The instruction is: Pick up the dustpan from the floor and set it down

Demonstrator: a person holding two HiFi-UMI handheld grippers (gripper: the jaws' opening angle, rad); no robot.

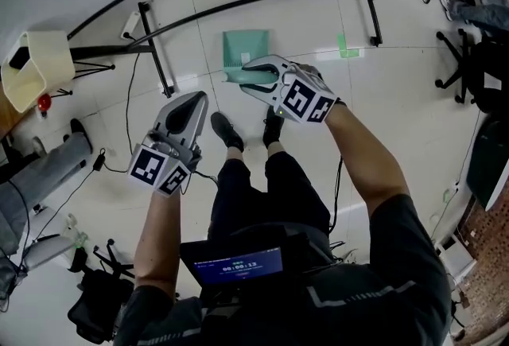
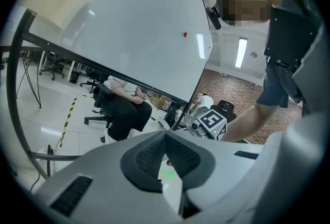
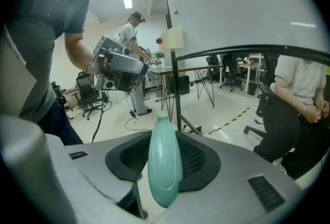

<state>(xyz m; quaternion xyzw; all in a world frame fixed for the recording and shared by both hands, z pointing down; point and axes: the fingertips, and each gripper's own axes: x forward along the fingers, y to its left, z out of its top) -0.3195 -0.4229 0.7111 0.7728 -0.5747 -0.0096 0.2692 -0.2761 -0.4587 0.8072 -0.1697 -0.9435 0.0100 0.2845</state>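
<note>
The teal dustpan (image 1: 245,48) hangs in front of the person's feet, its pan toward the whiteboard stand. My right gripper (image 1: 256,77) is shut on its handle (image 3: 164,166), which stands upright between the black pads (image 3: 198,158) in the right gripper view. From the head view I cannot tell whether the pan touches the floor. My left gripper (image 1: 191,100) is held lower left of the dustpan, apart from it. Its jaws meet at the tips (image 2: 165,138), with nothing between them.
The black legs of a whiteboard stand (image 1: 156,50) cross the floor just beyond the dustpan. A green tape mark (image 1: 344,46) lies to its right. A cream box (image 1: 38,66) is at the left, office chairs (image 1: 469,66) at the right, and cables (image 1: 130,102) on the floor.
</note>
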